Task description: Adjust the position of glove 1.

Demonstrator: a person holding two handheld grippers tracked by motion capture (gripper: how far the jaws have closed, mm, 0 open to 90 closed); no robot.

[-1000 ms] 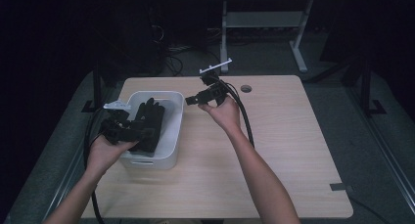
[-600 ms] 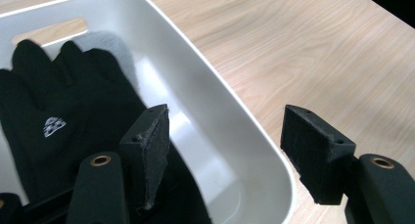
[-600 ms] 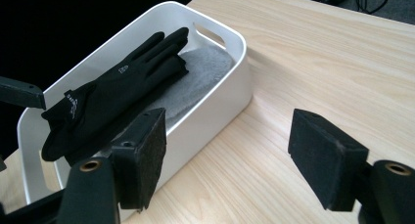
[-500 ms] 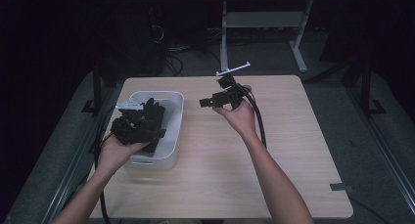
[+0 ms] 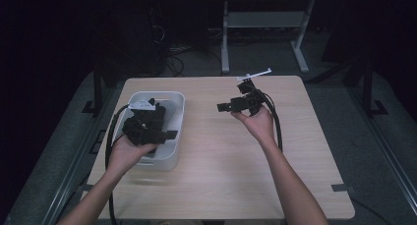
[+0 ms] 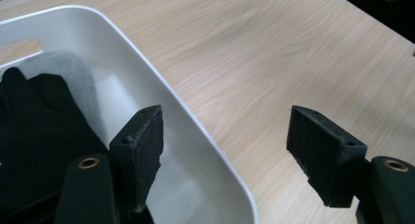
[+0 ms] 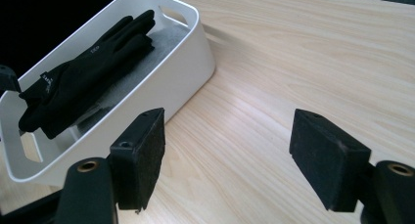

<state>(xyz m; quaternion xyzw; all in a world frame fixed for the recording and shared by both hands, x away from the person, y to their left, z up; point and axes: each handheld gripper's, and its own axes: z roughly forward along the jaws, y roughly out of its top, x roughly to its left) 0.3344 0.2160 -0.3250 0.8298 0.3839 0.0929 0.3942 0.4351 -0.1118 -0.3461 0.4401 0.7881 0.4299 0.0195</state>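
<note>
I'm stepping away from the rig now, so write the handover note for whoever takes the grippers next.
Left gripper: jaws have just been opening, nothing between them, held over the white bin's near right edge.
Right gripper: open, empty, held above the bare table to the right of the bin, pointing toward it.
Things: the black gloves lie stacked inside the bin on its grey liner.
Done: the gloves appear to be placed in the bin and let go.
Left: probably nothing but to draw both hands back; check that the gloves lie flat.
</note>
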